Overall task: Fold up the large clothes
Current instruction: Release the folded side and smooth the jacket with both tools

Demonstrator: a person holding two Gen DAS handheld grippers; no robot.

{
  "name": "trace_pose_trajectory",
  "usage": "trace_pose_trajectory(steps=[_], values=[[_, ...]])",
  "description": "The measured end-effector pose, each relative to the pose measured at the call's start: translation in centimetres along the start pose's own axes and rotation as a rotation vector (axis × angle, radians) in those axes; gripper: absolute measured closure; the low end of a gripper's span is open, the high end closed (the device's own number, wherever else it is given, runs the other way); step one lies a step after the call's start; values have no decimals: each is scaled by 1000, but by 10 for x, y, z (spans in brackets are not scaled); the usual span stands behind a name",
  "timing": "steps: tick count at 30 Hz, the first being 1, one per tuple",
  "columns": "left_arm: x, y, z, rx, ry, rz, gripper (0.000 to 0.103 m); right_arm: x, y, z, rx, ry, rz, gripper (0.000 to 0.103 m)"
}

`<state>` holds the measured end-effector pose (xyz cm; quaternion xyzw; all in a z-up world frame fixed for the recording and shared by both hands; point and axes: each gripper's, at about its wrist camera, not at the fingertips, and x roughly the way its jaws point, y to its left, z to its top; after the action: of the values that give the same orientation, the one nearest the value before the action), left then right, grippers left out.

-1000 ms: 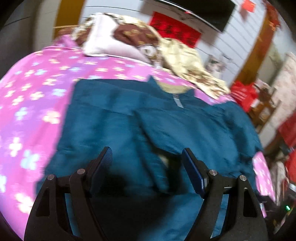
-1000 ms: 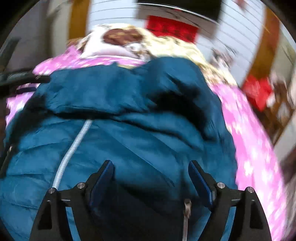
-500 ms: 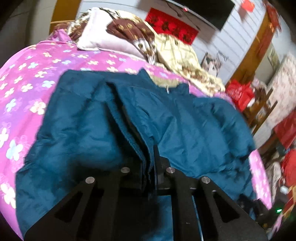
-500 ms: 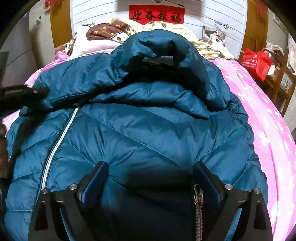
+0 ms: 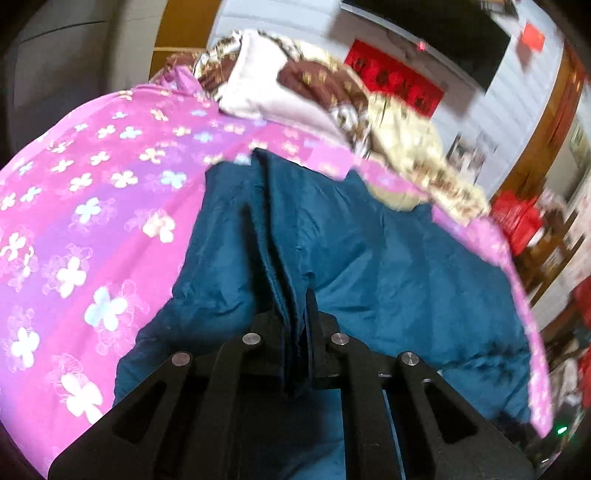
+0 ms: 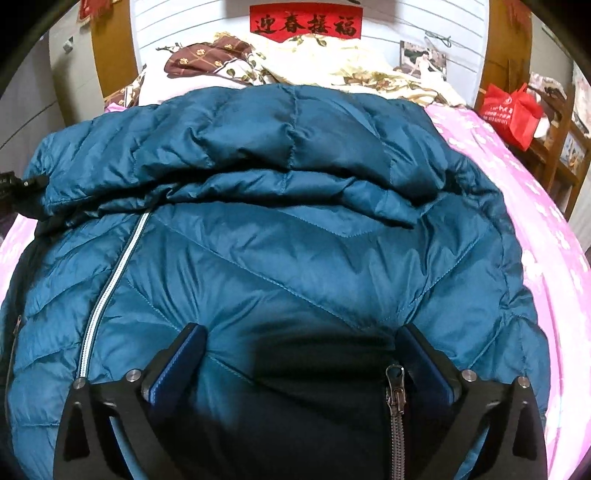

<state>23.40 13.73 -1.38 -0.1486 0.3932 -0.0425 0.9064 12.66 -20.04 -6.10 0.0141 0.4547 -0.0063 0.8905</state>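
Observation:
A teal quilted down jacket (image 6: pixel 295 240) lies spread on a bed with a pink flowered sheet (image 5: pixel 92 206). In the left wrist view the jacket (image 5: pixel 388 280) fills the middle, and my left gripper (image 5: pixel 295 314) is shut on a raised fold of its edge. My right gripper (image 6: pixel 299 339) is open, its blue-padded jaws wide apart, low over the jacket's front panel. A white zipper (image 6: pixel 110 280) runs down the jacket's left side, and a dark zipper pull (image 6: pixel 395 384) hangs near the right jaw. A sleeve lies folded across the upper part.
Pillows and a floral quilt (image 6: pixel 295 62) are piled at the head of the bed. A red bag (image 6: pixel 513 110) sits on wooden furniture to the right. A red banner (image 6: pixel 304 24) hangs on the wall.
My left gripper closed on a fold of the jacket and has lifted it toward the left. The sleeve now lies flatter across the jacket. My right gripper stayed open and edged forward.

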Motion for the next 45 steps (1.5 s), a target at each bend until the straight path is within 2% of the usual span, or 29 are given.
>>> trace_pose_trajectory(steps=[2, 4, 6, 7, 8, 9, 10, 12, 13, 14, 16, 19, 22, 24, 26, 27, 29, 30, 33, 35, 37, 38, 40, 44, 45], values=[[8, 5, -6, -23, 37, 16, 89, 1, -1, 1, -2, 2, 4, 0], [2, 11, -5, -58, 22, 45, 81, 0, -2, 1, -4, 6, 12, 0], [-15, 15, 0, -67, -55, 114, 72, -8, -12, 8, 26, -15, 37, 1], [-29, 16, 5, -64, -132, 177, 70, -18, -20, 13, 53, -64, 40, 1], [-36, 14, 8, -61, -181, 207, 65, -32, -30, 24, 85, -139, 40, 1], [-42, 12, 11, -57, -218, 212, 61, -39, -36, 33, 91, -185, 41, 1], [-45, 5, 16, -35, -242, 179, 61, -45, -42, 46, 81, -234, 38, 1], [-38, -12, 21, 40, -236, 125, 61, -48, -51, 72, 79, -298, 33, 1], [-28, -25, 20, 113, -217, 112, 61, -46, -53, 82, 83, -314, 51, 1], [-19, -33, 17, 160, -198, 118, 61, -37, -61, 100, 94, -328, 103, 1], [10, -42, 10, 234, -131, 183, 60, -18, -66, 125, 74, -302, 149, 1], [38, -32, 4, 217, -27, 205, 60, 12, -63, 142, 4, -235, 196, 2], [43, -28, 1, 202, 12, 194, 60, 63, -67, 131, -41, -65, 214, 2], [45, -28, -1, 196, 20, 187, 57, 72, -75, 125, -23, -47, 223, 0], [44, -28, -3, 178, 18, 192, 52, 70, -73, 132, -49, 6, 211, 0], [43, -28, -3, 166, 19, 192, 46, 64, -70, 141, -72, 17, 188, 2], [43, -24, -3, 138, 22, 187, 41, 45, -66, 159, -96, -53, 152, 5], [44, -22, -3, 125, 23, 177, 39, 35, -66, 172, -85, -110, 141, 5], [46, -21, -2, 109, 24, 171, 34, 32, -64, 206, -19, -178, 104, 5], [47, -23, -2, 119, 25, 177, 32, 55, -65, 221, 29, -139, 62, 5], [47, -24, -2, 124, 25, 177, 30, 97, -72, 223, 109, 0, 50, 4], [48, -24, -2, 122, 28, 164, 25, 126, -74, 215, 149, 97, 77, 0], [49, -24, -2, 119, 32, 155, 24, 126, -67, 210, 109, 51, 43, 0], [47, -22, 0, 100, 34, 157, 24, 117, -61, 218, 100, 105, -6, 1], [44, -22, 1, 93, 30, 162, 24, 103, -57, 221, 110, 70, -29, 2]])
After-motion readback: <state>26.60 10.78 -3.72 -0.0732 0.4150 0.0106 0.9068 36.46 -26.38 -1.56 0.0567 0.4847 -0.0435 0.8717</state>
